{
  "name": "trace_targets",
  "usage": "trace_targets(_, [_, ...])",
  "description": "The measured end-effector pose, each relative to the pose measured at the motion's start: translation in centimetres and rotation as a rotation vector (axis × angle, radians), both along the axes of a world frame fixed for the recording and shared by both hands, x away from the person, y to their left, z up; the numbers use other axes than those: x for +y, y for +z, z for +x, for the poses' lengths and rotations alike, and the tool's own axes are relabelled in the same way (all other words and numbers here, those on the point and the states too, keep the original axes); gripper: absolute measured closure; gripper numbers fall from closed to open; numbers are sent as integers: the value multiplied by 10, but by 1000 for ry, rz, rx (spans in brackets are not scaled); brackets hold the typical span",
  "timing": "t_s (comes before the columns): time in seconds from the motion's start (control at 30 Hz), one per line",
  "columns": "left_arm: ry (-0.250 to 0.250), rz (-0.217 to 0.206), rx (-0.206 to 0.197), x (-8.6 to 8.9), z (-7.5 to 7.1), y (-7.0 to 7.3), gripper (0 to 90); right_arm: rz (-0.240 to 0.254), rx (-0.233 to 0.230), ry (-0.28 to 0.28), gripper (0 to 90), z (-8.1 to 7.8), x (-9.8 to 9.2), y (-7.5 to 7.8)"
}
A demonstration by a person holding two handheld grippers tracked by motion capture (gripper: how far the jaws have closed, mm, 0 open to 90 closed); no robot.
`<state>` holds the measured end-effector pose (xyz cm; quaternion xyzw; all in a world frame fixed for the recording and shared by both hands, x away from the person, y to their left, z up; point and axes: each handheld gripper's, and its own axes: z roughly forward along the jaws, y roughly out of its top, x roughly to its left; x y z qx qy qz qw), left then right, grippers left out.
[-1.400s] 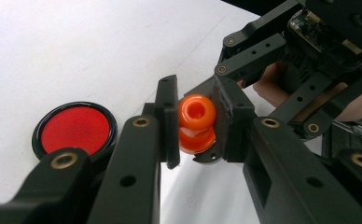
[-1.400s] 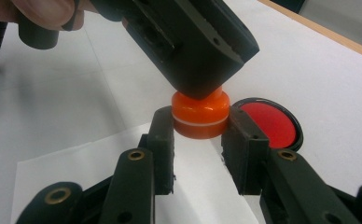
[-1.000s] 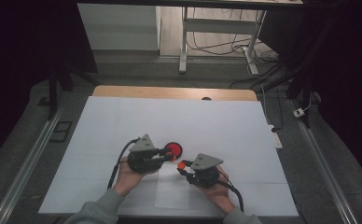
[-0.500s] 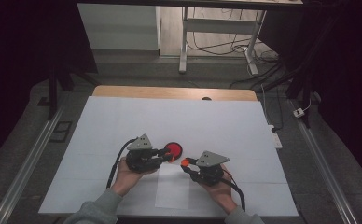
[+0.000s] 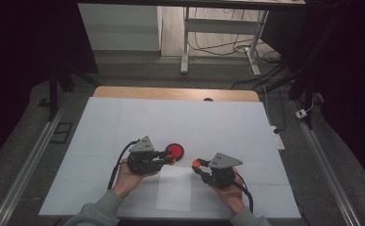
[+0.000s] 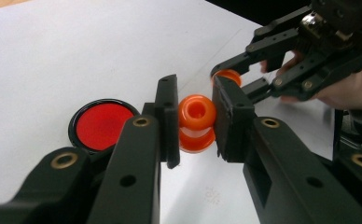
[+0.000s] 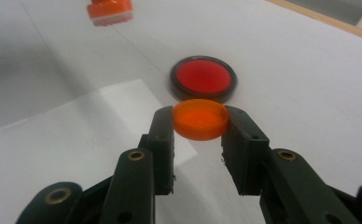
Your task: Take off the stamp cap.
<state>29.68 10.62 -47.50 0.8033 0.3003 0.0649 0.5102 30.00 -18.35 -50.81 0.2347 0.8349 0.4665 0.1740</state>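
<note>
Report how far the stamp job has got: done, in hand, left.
Done: the orange cap is off, gripped by the right gripper. In hand: the left gripper clamps the orange stamp above the paper, beside the red ink pad. Left, probably: inking, pressing onto the small sheet, then recapping.

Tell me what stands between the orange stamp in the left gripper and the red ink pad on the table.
Nothing visible does. The orange stamp sits clamped in the left gripper, and bare white table lies between it and the red ink pad.

White sheet [image 5: 124, 132] over wooden table [image 5: 171, 93]; cables [image 5: 227, 44] on floor beyond
</note>
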Motion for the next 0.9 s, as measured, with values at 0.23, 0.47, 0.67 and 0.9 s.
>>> trace_targets(0.23, [6, 0, 3, 2, 1, 0, 726, 27, -8, -54, 649, -6, -27, 6])
trace_targets(0.47, [10, 7, 6, 1, 3, -1, 725, 35, -28, -136, 648, -14, -68, 10])
trace_targets(0.67, [15, 9, 7, 2, 5, -1, 725, 27, -27, -183, 648, -19, -93, 9])
trace_targets(0.9, [20, 14, 6, 2, 6, -1, 725, 25, -27, -215, 648, -23, -111, 7])
